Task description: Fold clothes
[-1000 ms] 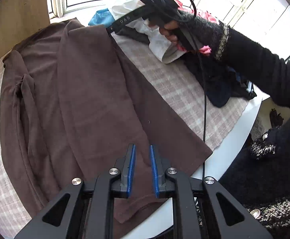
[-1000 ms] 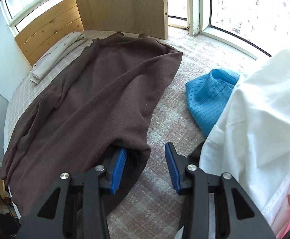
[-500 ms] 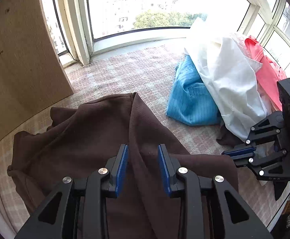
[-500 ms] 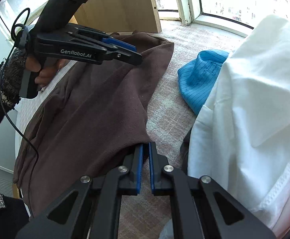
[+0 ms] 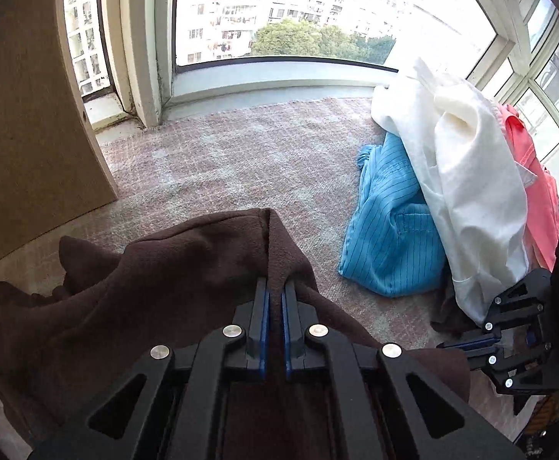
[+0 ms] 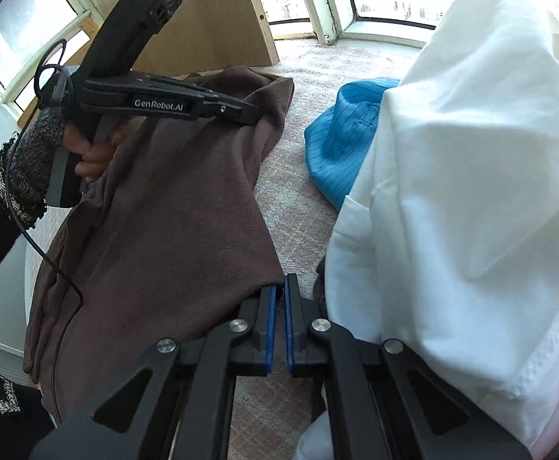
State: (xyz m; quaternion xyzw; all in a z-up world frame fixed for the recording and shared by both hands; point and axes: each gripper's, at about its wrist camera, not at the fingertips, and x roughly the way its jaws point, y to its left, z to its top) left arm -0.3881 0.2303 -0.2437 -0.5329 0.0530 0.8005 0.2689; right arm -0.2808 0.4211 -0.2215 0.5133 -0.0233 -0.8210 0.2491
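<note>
A brown garment (image 5: 145, 287) lies spread on the checked cloth of the table (image 5: 241, 153). My left gripper (image 5: 273, 287) pinches a raised ridge at the garment's far corner, its jaws closing with the cloth pressed between the blue pads. In the right wrist view the same brown garment (image 6: 172, 211) runs away to the left. There my right gripper (image 6: 279, 287) grips the garment's right edge, jaws closing on the cloth. A hand (image 6: 87, 153) holds the left gripper (image 6: 256, 115), whose tips sit on the far corner. The right gripper (image 5: 467, 345) shows at the right of the left wrist view.
A pile of clothes sits to the right: a blue striped garment (image 5: 387, 245), a white one (image 5: 463, 176) and a pink one (image 5: 536, 184). A wooden board (image 5: 22, 134) stands at the far left by the window. A black cable (image 6: 41, 253) hangs from the left gripper.
My left gripper left the garment's near hem, travelled to its far corner and closed on a fold there. My right gripper closed on the garment's right edge and stayed put.
</note>
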